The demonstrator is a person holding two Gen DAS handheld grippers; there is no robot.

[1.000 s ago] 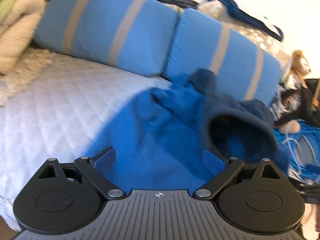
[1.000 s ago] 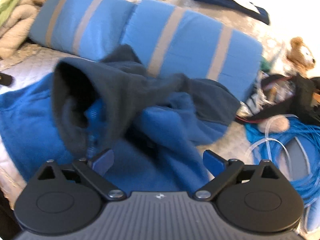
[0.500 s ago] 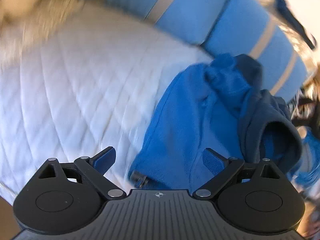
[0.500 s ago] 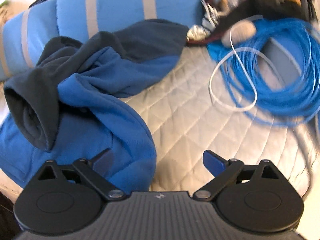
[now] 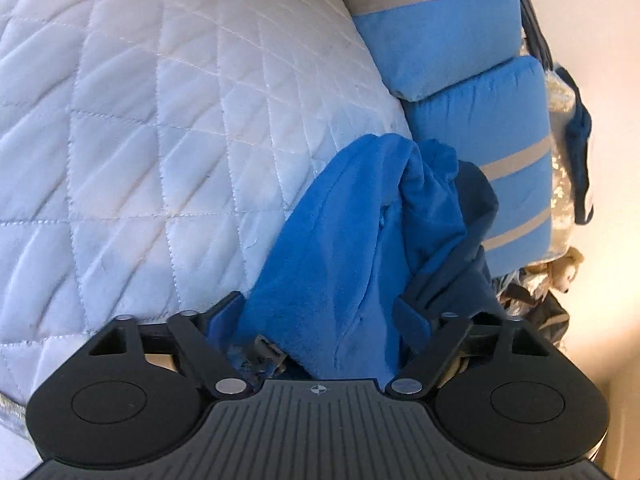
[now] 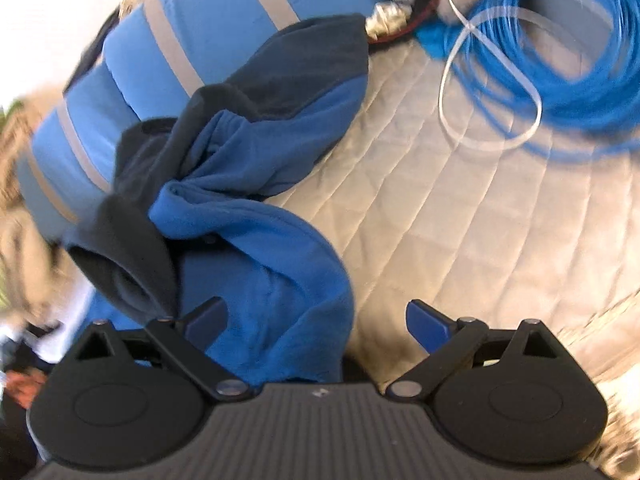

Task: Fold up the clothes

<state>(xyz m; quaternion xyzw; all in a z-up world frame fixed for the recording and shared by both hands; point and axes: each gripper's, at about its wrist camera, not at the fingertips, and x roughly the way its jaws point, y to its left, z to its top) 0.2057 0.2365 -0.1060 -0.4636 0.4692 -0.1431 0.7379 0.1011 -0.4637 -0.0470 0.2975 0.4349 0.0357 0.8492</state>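
A blue fleece jacket (image 5: 340, 240) with dark navy parts lies crumpled on the white quilted bed cover (image 5: 140, 120). My left gripper (image 5: 318, 316) is low over its near edge, and its jaws are closing with a bunch of blue fabric between them. A zip pull (image 5: 264, 350) shows beside the left finger. In the right wrist view the jacket (image 6: 260, 248) lies with its navy hood (image 6: 128, 264) at the left. My right gripper (image 6: 316, 318) stands open, with the jacket's edge lying between the fingers on the left side and bare quilt on the right.
Blue pillows with grey stripes (image 5: 440, 32) (image 6: 192, 28) lie behind the jacket. A coil of blue cable (image 6: 580, 60) with a white strap lies on the quilt (image 6: 480, 220) at the upper right. A plush toy (image 5: 564, 272) and dark bags sit past the pillows.
Both views have rolled and dropped closer to the bed. My left gripper came down onto the jacket's near edge and its jaws narrowed around the fabric. My right gripper shifted to the jacket's other edge.
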